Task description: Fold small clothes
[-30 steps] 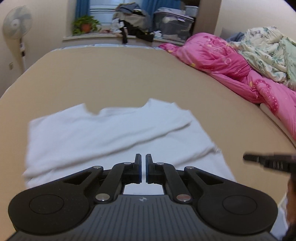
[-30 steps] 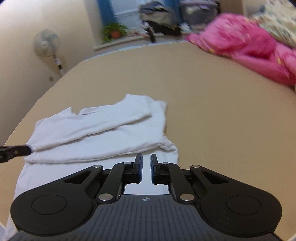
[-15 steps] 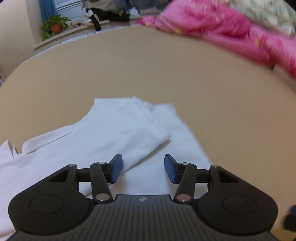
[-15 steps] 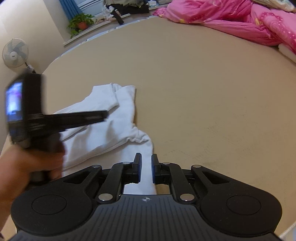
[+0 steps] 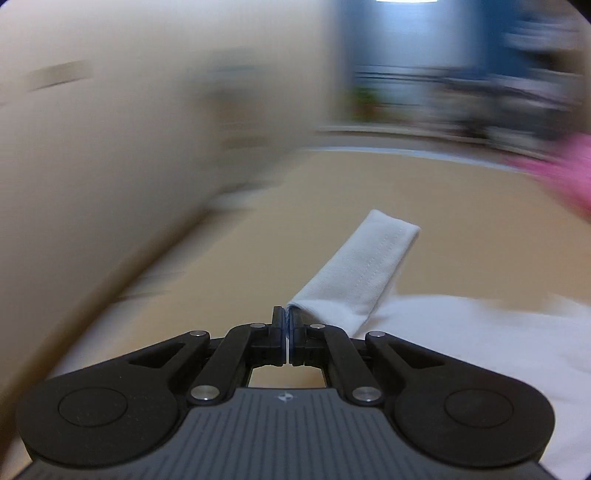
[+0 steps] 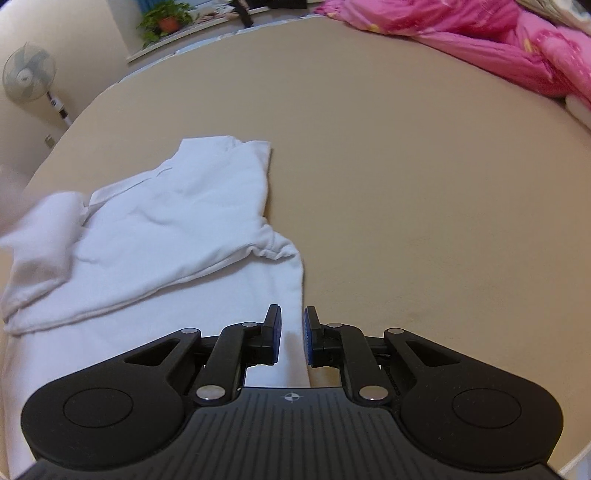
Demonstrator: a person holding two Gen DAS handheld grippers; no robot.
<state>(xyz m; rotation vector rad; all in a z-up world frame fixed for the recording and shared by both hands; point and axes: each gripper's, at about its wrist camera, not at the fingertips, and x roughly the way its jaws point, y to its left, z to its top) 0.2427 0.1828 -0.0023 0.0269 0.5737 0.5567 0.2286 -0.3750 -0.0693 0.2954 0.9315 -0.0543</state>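
A white T-shirt (image 6: 166,240) lies partly folded on the beige bed sheet (image 6: 406,166). In the left wrist view its sleeve (image 5: 369,266) rises from the tips of my left gripper (image 5: 287,314). The jaws are closing fully together there, shut on the sleeve's fold. The shirt's body (image 5: 461,332) spreads to the right of it. My right gripper (image 6: 291,325) hovers low over the shirt's right edge. Its jaws stand a narrow gap apart, and the cloth seen through the gap is not pinched.
A pink quilt (image 6: 498,44) is heaped along the bed's far right side. A standing fan (image 6: 27,75) and a potted plant (image 6: 166,18) stand beyond the bed's far left edge. The left wrist view is motion-blurred, with a wall (image 5: 92,166) on its left.
My left gripper opened wide, then shut on the sleeve and swung left, out of the right wrist view. My right gripper sank closer to the shirt's right edge.
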